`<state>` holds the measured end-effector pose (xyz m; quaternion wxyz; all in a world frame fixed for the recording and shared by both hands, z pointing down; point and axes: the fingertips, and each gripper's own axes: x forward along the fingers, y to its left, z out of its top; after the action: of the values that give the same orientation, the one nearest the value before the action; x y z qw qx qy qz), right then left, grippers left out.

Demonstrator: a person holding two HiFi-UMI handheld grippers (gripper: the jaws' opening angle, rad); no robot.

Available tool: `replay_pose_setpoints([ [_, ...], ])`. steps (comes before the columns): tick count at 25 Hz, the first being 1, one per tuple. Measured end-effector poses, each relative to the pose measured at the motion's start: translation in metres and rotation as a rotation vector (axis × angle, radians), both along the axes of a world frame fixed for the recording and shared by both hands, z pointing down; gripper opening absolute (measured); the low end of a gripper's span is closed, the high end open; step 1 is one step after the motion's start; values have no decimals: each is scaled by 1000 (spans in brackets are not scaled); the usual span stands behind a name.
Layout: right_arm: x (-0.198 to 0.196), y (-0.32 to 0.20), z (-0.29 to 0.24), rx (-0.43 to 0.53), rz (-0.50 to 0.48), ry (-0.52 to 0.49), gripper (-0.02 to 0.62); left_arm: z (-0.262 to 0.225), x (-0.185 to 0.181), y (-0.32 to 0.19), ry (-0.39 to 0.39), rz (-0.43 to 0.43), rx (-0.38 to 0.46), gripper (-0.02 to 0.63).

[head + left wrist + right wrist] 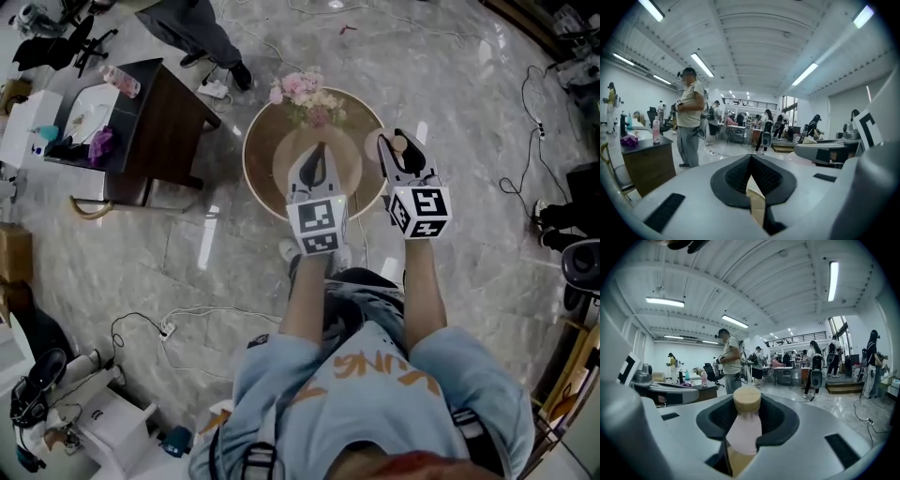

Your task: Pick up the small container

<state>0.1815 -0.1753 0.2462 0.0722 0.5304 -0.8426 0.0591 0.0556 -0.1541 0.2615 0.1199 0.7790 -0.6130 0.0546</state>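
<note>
Open workshop hall with a grey marble floor (450, 103). A round wooden table (255, 159) sits below and ahead of both grippers, with a pink flower bunch (305, 89) at its far edge.

On the left gripper (751, 159) the jaws are together, pads meeting at the tips, with nothing gripped. Only a sliver of tan surface shows through the gap behind them. It points roughly level into the room.

Just beside it, the right gripper (746, 405) has its jaws clamped on the small pale-pink bottle-shaped container (743, 437) with its tan wooden cap (746, 397). The container is centred between the pads, long axis along the jaws, cap forward at the fingertips, base back toward the camera.

Key relation: the container is in the right gripper, not on the table, and the left gripper isn't touching it. The pick looks done. Next need is a steady hold, since that smooth body could slide out forward.
</note>
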Motion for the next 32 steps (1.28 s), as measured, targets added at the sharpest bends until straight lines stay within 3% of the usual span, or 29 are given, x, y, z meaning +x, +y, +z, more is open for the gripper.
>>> replay_pose_setpoints([
  [8, 7, -10, -54, 69, -35, -96, 144, -52, 5, -15, -41, 4, 90, 23],
  [16, 4, -16, -90, 135, -47, -101, 144, -88, -4, -19, -75, -10, 155, 23],
  [32, -3, -12, -82, 127, -62, -77, 144, -84, -15, -12, -93, -35, 147, 23],
])
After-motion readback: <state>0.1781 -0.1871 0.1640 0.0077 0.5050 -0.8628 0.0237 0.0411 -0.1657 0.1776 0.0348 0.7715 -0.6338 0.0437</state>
